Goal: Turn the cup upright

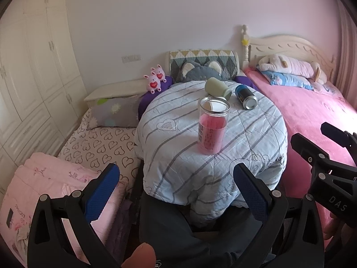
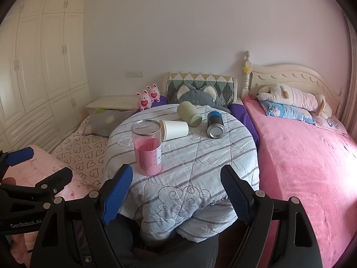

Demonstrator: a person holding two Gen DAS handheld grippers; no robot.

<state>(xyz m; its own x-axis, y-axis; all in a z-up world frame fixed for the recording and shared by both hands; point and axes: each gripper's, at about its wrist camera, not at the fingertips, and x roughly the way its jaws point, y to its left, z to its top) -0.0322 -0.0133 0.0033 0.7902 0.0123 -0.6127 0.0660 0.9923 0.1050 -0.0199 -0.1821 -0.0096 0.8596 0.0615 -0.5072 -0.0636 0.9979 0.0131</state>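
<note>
Approach stage, before any contact. A round table draped in a striped quilt (image 2: 196,167) carries four vessels: an upright clear jar (image 2: 147,147) part-filled with pink liquid, a white paper cup (image 2: 175,129) lying on its side just behind it, a green cup (image 2: 189,113) also on its side, and a dark can (image 2: 215,124) toppled toward the viewer. Which of the fallen vessels the task means cannot be settled; the paper cup is the likeliest. Its long axis runs roughly left–right across the table, mouth toward the jar and base toward the green cup; in the left wrist view it is largely hidden behind the jar (image 1: 213,126). The left gripper (image 1: 176,192) and right gripper (image 2: 176,194) both hover short of the table's near edge, jaws spread wide and empty. The next move probably calls for one gripper to reach past or around the jar without knocking it, close across the cup's side wall, then swing the mouth upward and set the base on the soft, uneven quilt.
</note>
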